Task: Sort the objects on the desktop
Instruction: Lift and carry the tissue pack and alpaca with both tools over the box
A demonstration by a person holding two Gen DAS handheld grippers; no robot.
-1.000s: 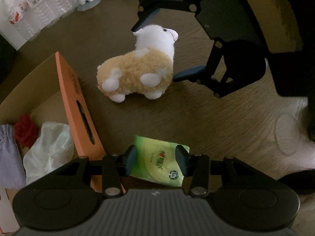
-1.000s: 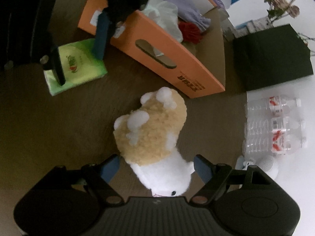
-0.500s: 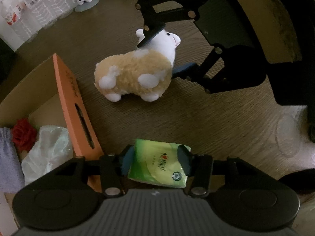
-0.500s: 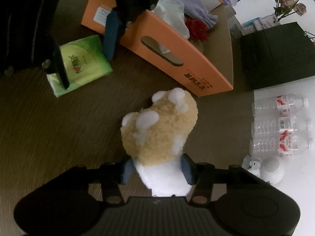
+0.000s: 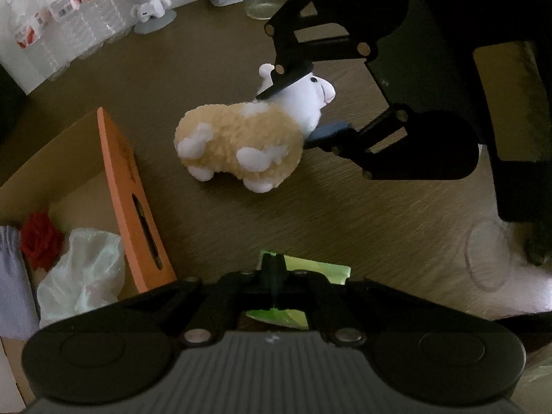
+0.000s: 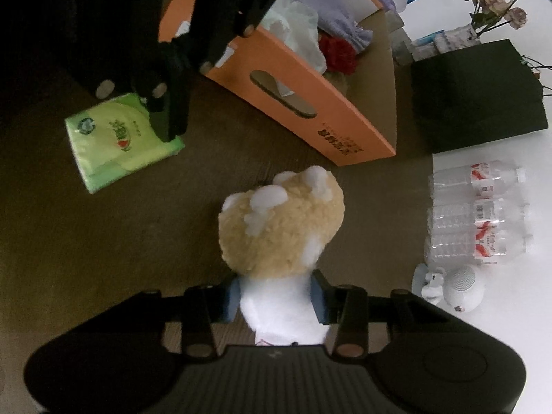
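Facing unreadable orange-box point(image 6: 345, 131) lettering

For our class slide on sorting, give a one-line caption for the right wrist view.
Right gripper clamps the plush sheep by its white head, orange box ahead.
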